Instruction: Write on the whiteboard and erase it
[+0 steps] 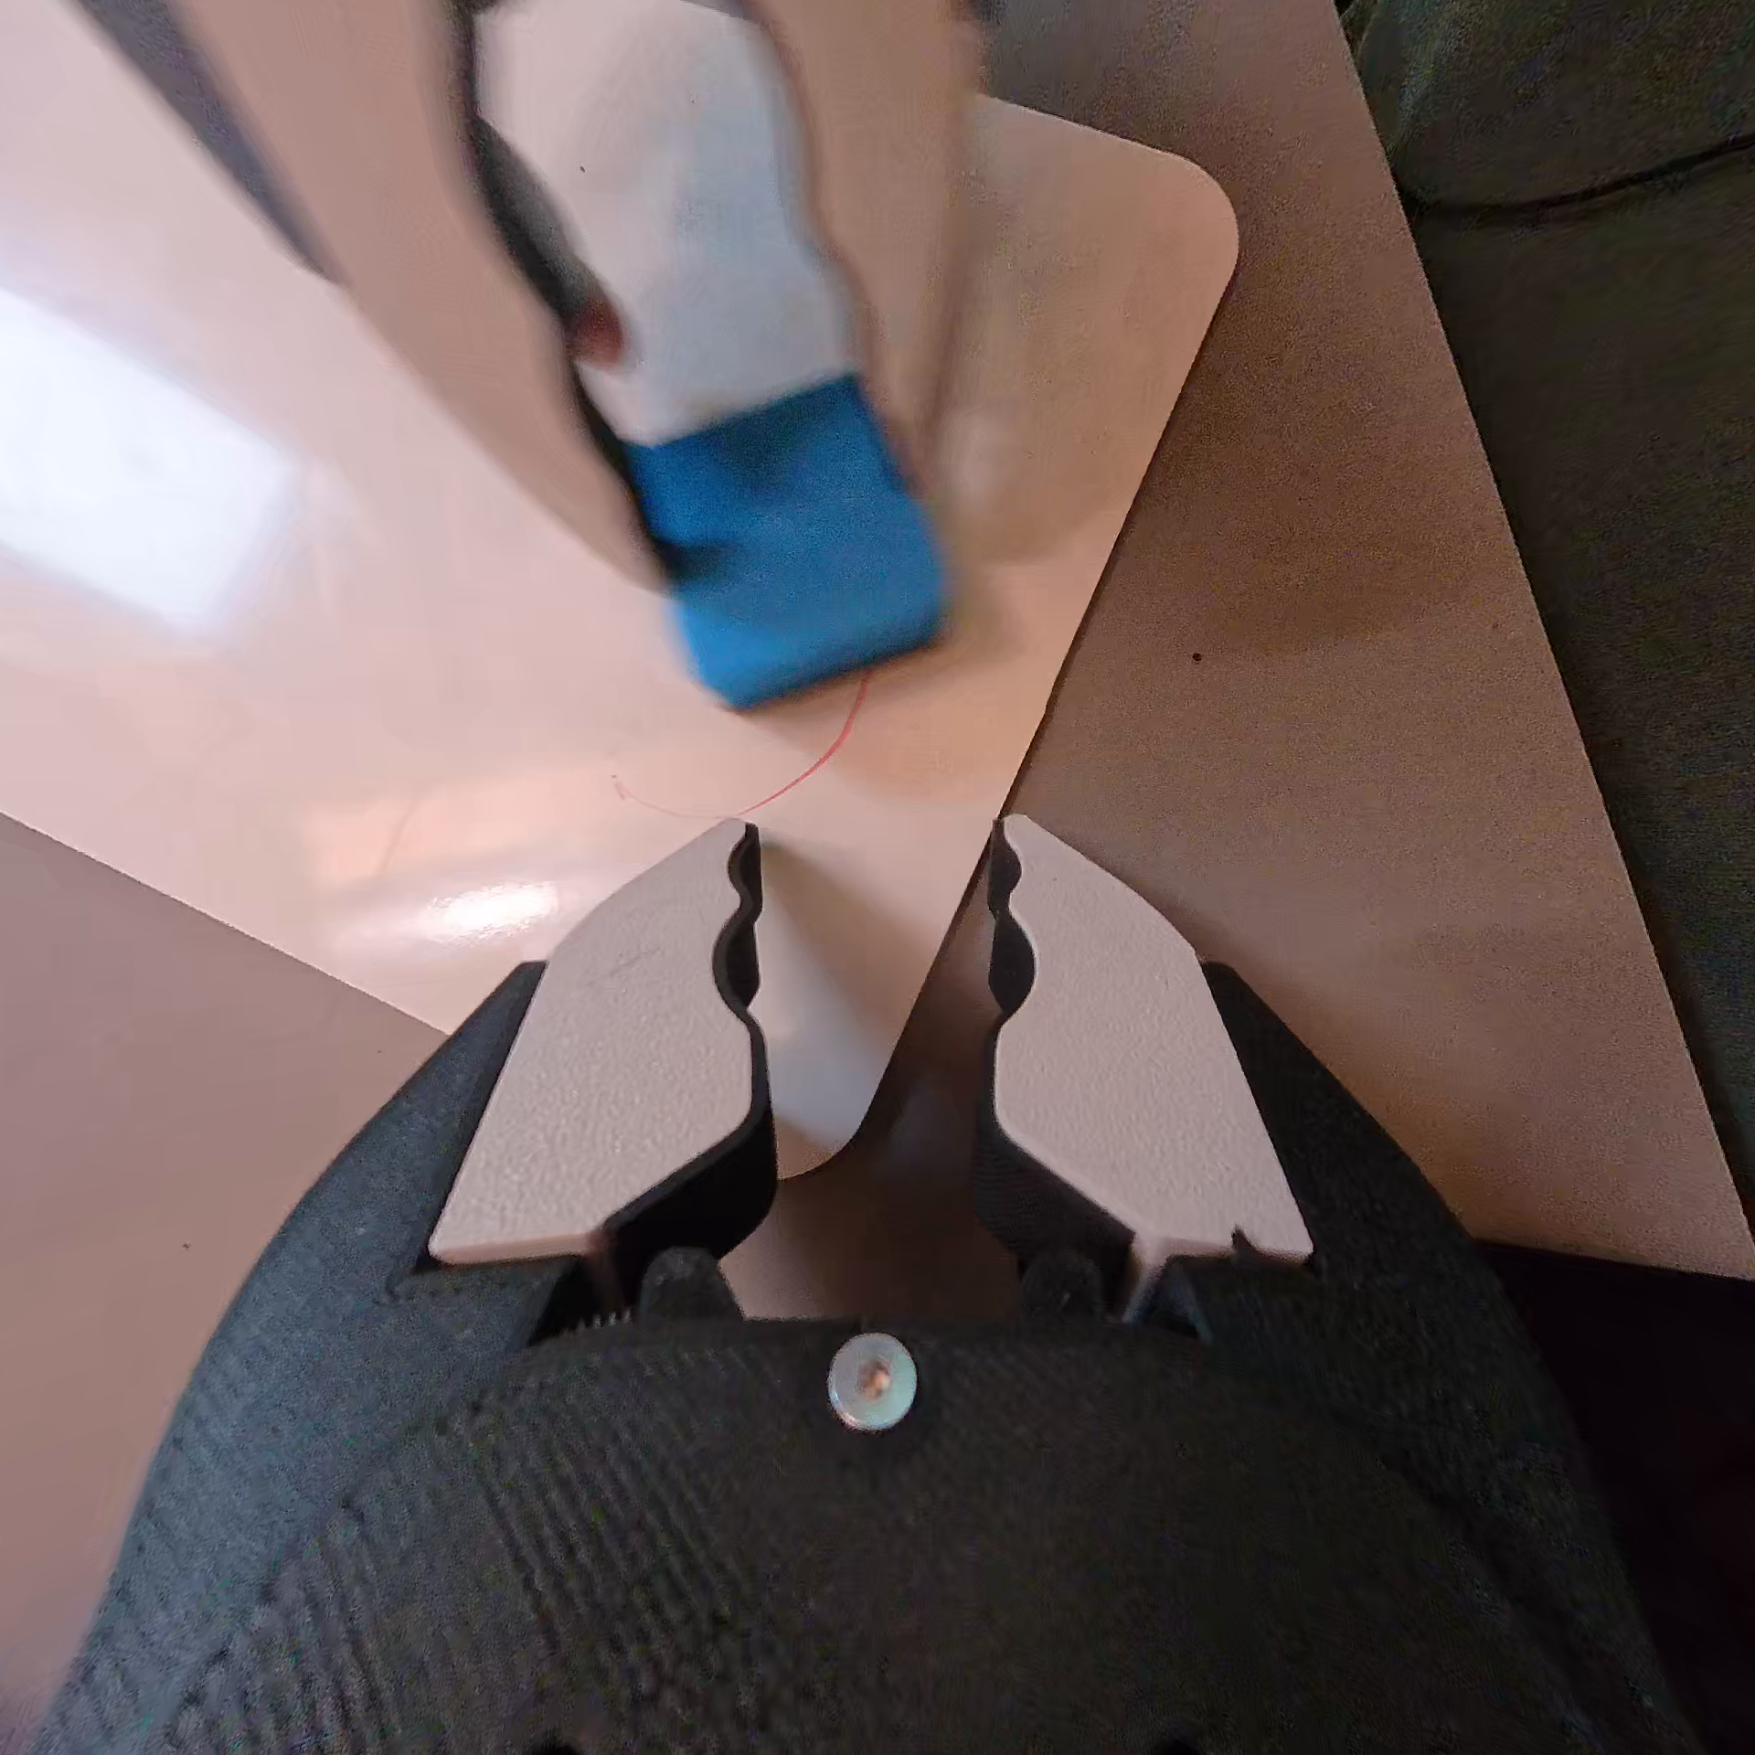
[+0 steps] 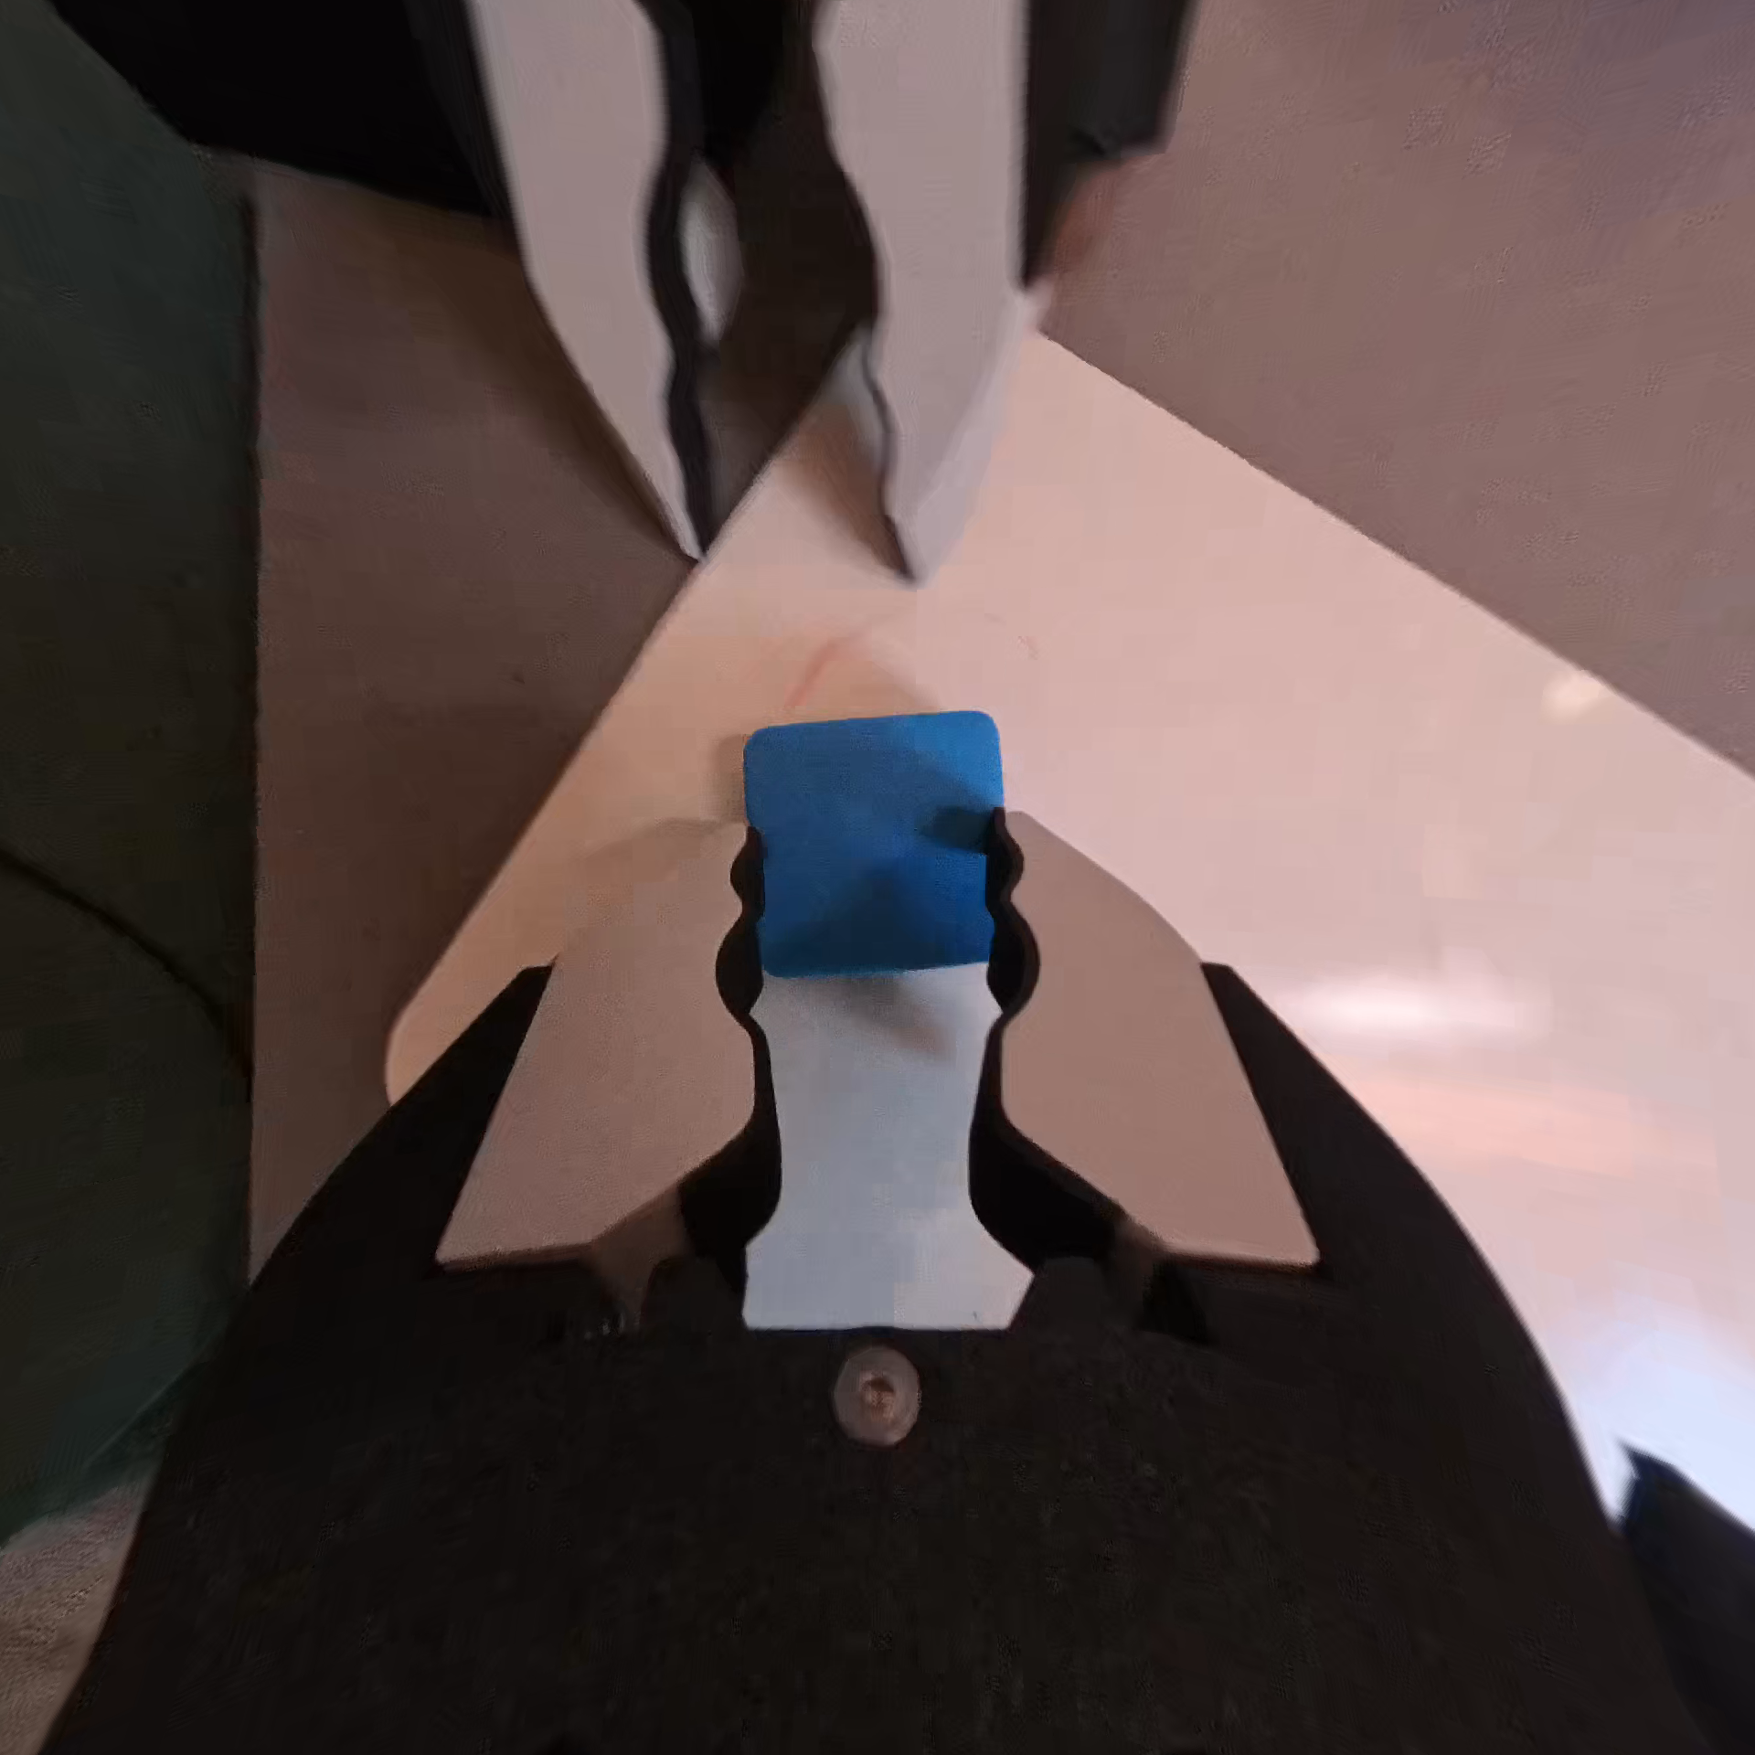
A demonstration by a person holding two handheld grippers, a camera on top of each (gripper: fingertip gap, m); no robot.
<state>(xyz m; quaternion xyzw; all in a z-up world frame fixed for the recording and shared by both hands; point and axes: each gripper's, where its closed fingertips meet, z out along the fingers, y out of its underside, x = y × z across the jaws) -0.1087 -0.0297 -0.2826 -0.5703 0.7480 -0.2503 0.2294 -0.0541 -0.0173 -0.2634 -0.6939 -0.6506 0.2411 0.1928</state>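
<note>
We see the whiteboard [image 1: 399, 589] lying flat on the desk [image 1: 1282, 855], glossy w/ glare patches, one rounded corner toward the far right in the left wrist view and another rounded corner sitting under the left gripper [image 1: 874, 836]. That gripper's fingers [image 1: 617, 1045] are spread apart w/ nothing between them; they hover over the board's near corner and edge, one finger above the board, the other above bare desk. Whether they touch the surface we can't tell.

The right gripper [image 2: 869, 826] pinches the eraser [image 2: 869, 845]: white body between the fingers [image 2: 1121, 1045], blue felt pad sticking out past the tips. In the left wrist view the eraser [image 1: 807, 551] is motion-blurred, blue end down on the board near its right edge. Just beside the pad, toward the left gripper, a thin red curved line [image 1: 817, 769] runs on the board approx. from the pad's corner down to near the left finger's tip. In the right wrist view only a faint reddish smear shows past the pad.

Beyond the desk edge there's a dark green upholstered surface [image 1: 1614, 285]; a dark speck sits on the desk right of the board.
</note>
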